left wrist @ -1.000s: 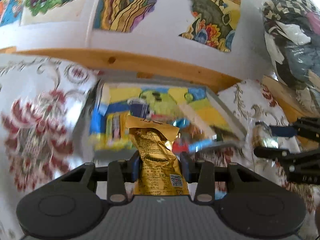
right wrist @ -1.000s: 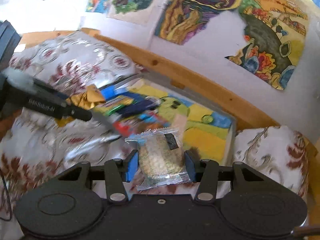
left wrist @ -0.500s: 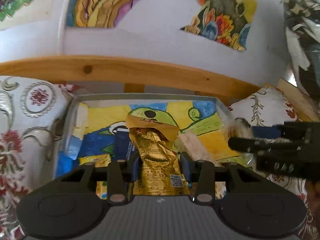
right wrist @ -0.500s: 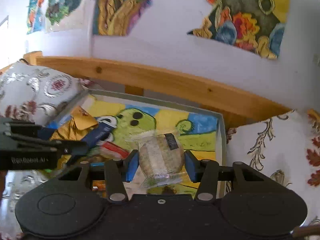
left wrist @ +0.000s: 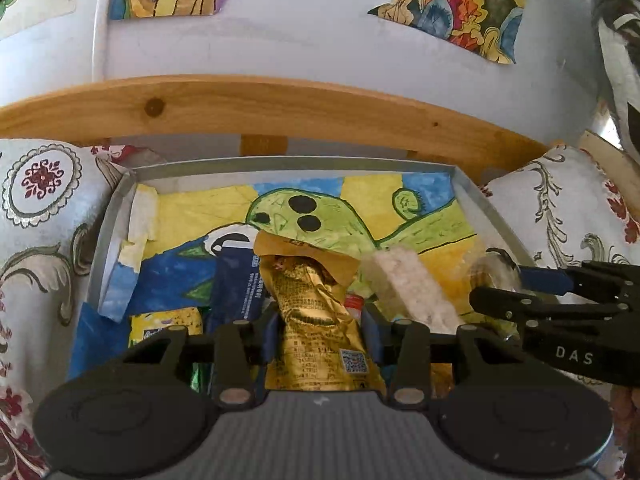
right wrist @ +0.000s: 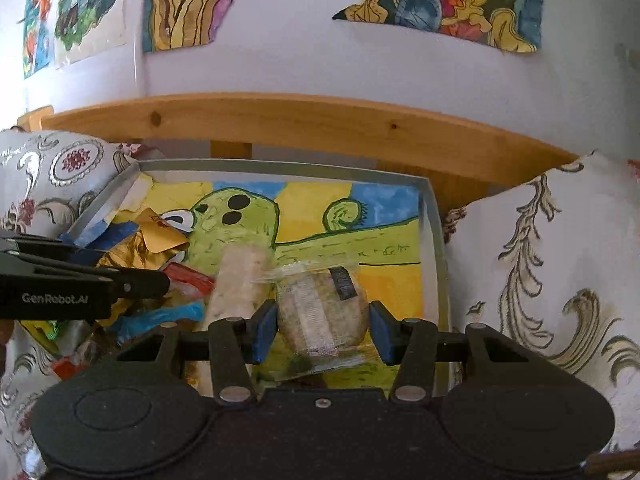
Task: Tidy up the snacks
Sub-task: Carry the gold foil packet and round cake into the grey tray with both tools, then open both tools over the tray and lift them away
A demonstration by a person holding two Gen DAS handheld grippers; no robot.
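Two handheld grippers hover over a shallow grey tray (left wrist: 486,216) lined with a bright painted sheet showing a green creature; the tray fills the middle of both frames, wedged between floral cushions (right wrist: 560,264) below a wooden rail (left wrist: 280,100). The left gripper (left wrist: 320,334), at lower centre of its own view, has its jaws clenched on a crinkled gold snack packet (left wrist: 316,312) standing upright above a dark blue packet (left wrist: 236,280) and a yellow one (left wrist: 164,322) at the tray's left side. The right gripper (right wrist: 323,330), lower centre of its own view, grasps a round rice cake in a clear wrapper (right wrist: 320,308), jaws closed on both sides, held over the tray's yellow right portion. A pale oblong rice bar (right wrist: 240,276) lies in the tray between the two held snacks. Torn colourful paintings (right wrist: 440,4) are stuck on the white wall across the top.
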